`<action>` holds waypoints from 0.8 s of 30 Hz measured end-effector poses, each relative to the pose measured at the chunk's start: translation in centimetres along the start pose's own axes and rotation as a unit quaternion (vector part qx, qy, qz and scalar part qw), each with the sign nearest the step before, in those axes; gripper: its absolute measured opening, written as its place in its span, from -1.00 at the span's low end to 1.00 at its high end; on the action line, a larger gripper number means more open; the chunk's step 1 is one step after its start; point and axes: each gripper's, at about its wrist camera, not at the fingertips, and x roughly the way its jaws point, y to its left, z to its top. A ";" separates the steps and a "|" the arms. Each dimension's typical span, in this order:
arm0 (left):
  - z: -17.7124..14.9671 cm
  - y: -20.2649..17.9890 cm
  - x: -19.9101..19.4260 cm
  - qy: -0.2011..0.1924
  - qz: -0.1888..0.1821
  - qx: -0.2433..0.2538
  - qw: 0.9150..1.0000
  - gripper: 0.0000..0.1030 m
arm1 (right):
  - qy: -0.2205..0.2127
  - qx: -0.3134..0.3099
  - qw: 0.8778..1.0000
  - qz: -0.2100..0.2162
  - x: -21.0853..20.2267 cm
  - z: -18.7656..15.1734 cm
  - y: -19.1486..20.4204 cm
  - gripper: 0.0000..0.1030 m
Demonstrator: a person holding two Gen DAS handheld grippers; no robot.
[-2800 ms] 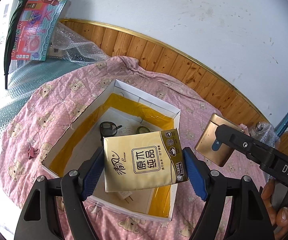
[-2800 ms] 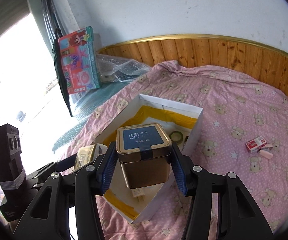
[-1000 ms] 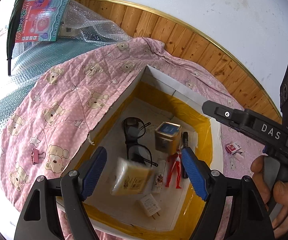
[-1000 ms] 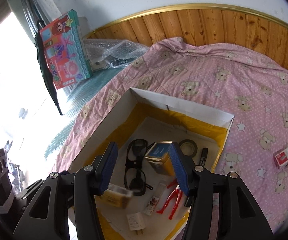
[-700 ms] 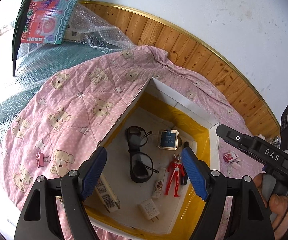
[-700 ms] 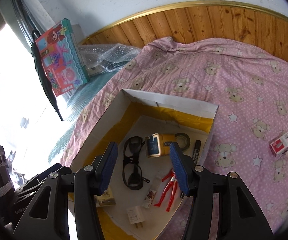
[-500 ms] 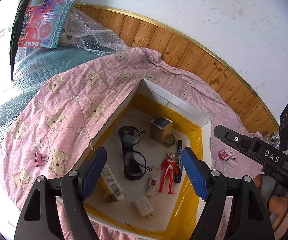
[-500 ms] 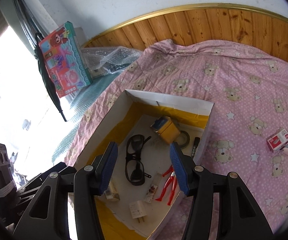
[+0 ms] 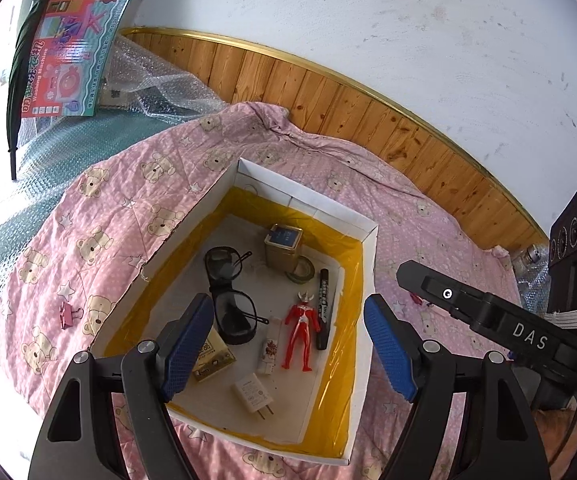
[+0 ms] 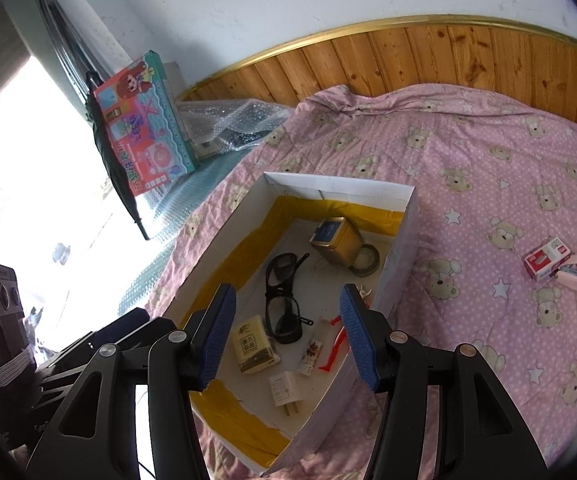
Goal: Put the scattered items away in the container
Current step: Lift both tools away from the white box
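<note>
A white box with yellow-taped inner walls lies on a pink bear-print quilt. Inside it are a tissue pack, a gold tin with a blue lid, dark glasses, a red figure, a black marker, a tape roll and a white plug. My left gripper and right gripper both hang open and empty above the box. On the quilt lie a red-and-white small box, a pink eraser-like piece and a pink binder clip.
A wooden headboard runs along the white wall. A colourful toy carton leans at the far left beside bubble wrap and a dark folded umbrella. The right gripper's black body crosses the left wrist view.
Both grippers let go of their loads: the tissue pack and the gold tin dropped into the box and settled. Both grippers have since pulled back a little higher.
</note>
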 end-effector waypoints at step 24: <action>-3.5 -6.3 -4.1 -0.015 -0.012 0.056 0.998 0.52 | -0.052 0.023 0.998 0.018 -8.4 -4.7 -1.7 0.11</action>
